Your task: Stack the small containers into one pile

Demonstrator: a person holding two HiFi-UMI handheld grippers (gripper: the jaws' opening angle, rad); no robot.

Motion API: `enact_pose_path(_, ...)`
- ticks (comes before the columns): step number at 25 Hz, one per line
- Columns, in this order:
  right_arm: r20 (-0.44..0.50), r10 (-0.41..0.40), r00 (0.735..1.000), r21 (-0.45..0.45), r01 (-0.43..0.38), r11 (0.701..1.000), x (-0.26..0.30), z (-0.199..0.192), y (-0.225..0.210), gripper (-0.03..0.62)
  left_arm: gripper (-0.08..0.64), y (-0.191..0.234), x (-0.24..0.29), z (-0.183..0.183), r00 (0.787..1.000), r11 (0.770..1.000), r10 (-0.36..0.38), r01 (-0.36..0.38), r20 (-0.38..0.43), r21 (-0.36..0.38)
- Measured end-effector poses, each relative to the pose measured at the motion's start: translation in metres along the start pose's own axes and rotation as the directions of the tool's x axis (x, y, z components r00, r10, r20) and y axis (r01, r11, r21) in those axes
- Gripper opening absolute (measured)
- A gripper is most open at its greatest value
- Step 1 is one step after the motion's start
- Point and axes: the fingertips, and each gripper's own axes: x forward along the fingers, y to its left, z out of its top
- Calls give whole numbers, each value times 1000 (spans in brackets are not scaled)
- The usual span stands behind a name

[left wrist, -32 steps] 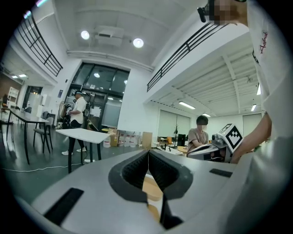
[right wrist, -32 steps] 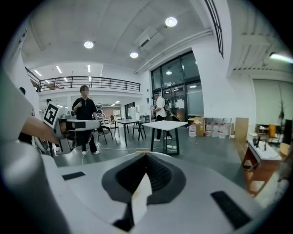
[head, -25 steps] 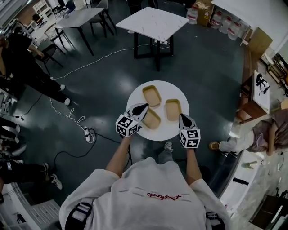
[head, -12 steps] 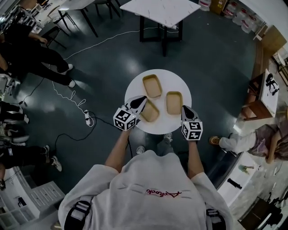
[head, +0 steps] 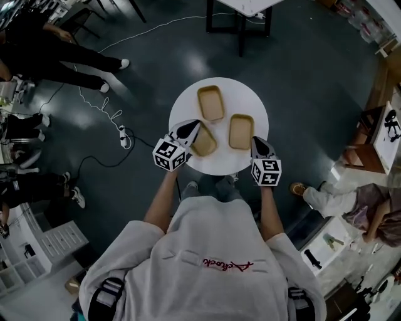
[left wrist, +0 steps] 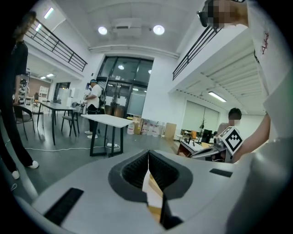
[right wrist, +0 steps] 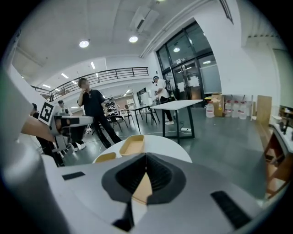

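Three shallow tan containers lie apart on a round white table (head: 247, 94): a far one (head: 210, 103), a right one (head: 241, 131) and a near-left one (head: 204, 140). My left gripper (head: 190, 127) is shut and empty, its tips at the near-left container's left edge; whether they touch it I cannot tell. A strip of that container (left wrist: 154, 202) shows under the left gripper (left wrist: 148, 156). My right gripper (head: 256, 142) is shut and empty, just right of the right container's near end. Past the right gripper (right wrist: 146, 159) lie the far container (right wrist: 132, 145) and the near-left one (right wrist: 106, 157).
A power strip (head: 123, 134) with cables lies on the dark floor left of the table. People stand at the far left (head: 37, 50), and one sits at the right (head: 341, 204). A dark-legged table (head: 241, 9) stands beyond.
Both grippers have sunk closer to the table, keeping their places beside the near-left and right containers. The head view has tilted further down. The containers have not moved.
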Motion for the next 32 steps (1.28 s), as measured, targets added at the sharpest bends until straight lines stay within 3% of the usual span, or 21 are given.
enact_pose_path(10, -130, 29, 991, 76, -19, 997, 32, -47, -14, 25, 11, 12, 7, -40, 998, 998, 42, -45, -55, -52)
enact_pose_path(13, -179, 27, 983, 117, -6, 993, 40, -65, -13, 115, 11, 17, 6, -49, 997, 997, 38, -42, -68, -71)
enact_pose_path(15, -208, 10, 978, 135, 18, 991, 46, -76, -15, 132, 11, 21, 5, -55, 997, 996, 31, -38, -77, -80)
enact_pose_path(23, -298, -69, 952, 193, 131, 972, 67, -108, -35, 123, 11, 34, 3, -69, 995, 993, 29, -39, -91, -108)
enact_pose_path(32, -307, -81, 948, 153, 133, 979, 76, -112, -26, 35, 11, 46, -9, -82, 995, 990, 33, -45, -91, -133)
